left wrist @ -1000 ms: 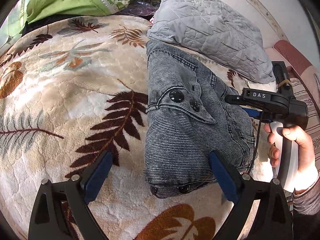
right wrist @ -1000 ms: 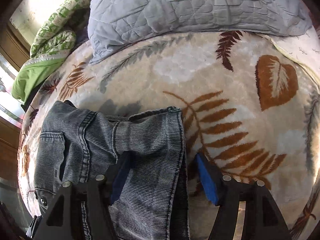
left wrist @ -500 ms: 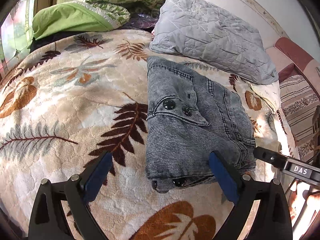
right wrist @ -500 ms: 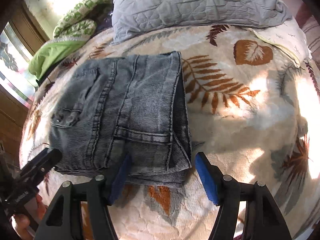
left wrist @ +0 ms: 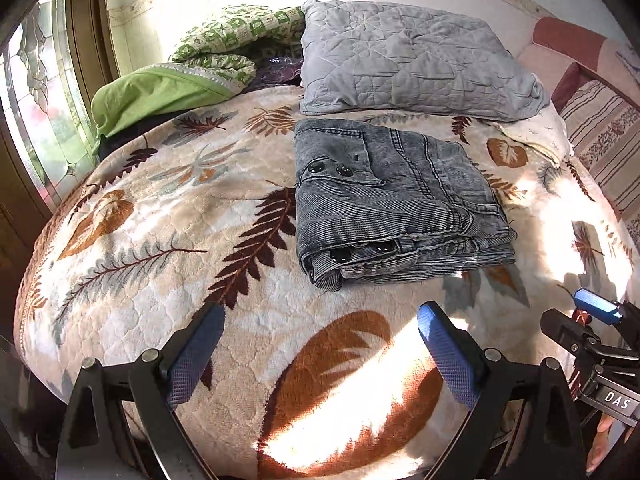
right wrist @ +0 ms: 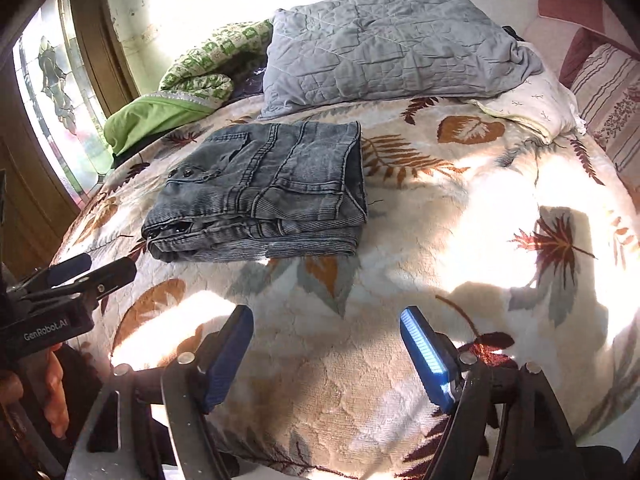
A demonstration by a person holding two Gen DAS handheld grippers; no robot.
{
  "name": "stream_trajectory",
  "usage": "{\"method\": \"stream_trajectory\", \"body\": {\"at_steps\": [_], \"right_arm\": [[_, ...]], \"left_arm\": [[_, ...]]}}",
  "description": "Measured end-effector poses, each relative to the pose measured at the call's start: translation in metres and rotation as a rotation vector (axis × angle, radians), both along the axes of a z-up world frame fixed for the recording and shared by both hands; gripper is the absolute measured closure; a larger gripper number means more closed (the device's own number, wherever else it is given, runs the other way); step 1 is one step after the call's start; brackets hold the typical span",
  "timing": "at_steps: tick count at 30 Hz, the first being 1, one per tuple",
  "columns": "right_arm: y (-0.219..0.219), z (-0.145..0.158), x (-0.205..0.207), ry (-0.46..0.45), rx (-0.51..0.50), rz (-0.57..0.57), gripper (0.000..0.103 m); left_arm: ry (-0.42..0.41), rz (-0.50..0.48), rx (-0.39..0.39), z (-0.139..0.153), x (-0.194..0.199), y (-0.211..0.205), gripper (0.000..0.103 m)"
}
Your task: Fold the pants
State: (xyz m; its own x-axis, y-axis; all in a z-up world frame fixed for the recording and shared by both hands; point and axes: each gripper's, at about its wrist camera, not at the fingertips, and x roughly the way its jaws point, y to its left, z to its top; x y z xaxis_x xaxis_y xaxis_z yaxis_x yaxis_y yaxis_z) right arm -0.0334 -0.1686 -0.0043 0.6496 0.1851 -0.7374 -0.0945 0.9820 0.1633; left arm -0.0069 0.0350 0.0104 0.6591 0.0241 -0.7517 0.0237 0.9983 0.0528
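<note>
Currently: pants (left wrist: 396, 200) folded into compact stack on blanket (left wrist: 168, 240), toward pillow-side edge, ahead of both tools. Left gripper (left wrist: 320, 356) wide open, empty. Right gripper (right wrist: 328, 356) jaws just opened wider, nothing between. Stack lies nearer left gripper.

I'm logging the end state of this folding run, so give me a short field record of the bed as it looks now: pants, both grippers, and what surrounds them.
pants: grey denim pants folded into a compact stack, lying flat on the bed
surface: cream plush blanket with leaf print
left gripper: open, nothing between its jaws, short of the pants
right gripper: jaws have just been opening, nothing between them, clear of the pants
behind pants: grey quilted pillow
far left corner: green bedding
fold status: looks finished
</note>
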Motion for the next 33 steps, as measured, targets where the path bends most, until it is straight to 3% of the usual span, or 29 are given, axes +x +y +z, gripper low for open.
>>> {"method": "stream_trajectory", "body": {"at_steps": [3,13,33], "right_arm": [[-0.001,0.006,-0.005,-0.049,0.002,0.014,0.020],[-0.015,0.015,-0.010,-0.105,0.047,-0.007,0.020],[-0.008,0.024,-0.015,-0.184,0.008,0.004,0.019]], "left_arm": [[-0.009,0.021,0.029,0.005,-0.001,-0.003,0.006],[-0.037,-0.004,0.001,0.017,-0.004,-0.021,0.006],[-0.033,-0.013,-0.031,0.015,0.003,-0.029,0.006]]}}
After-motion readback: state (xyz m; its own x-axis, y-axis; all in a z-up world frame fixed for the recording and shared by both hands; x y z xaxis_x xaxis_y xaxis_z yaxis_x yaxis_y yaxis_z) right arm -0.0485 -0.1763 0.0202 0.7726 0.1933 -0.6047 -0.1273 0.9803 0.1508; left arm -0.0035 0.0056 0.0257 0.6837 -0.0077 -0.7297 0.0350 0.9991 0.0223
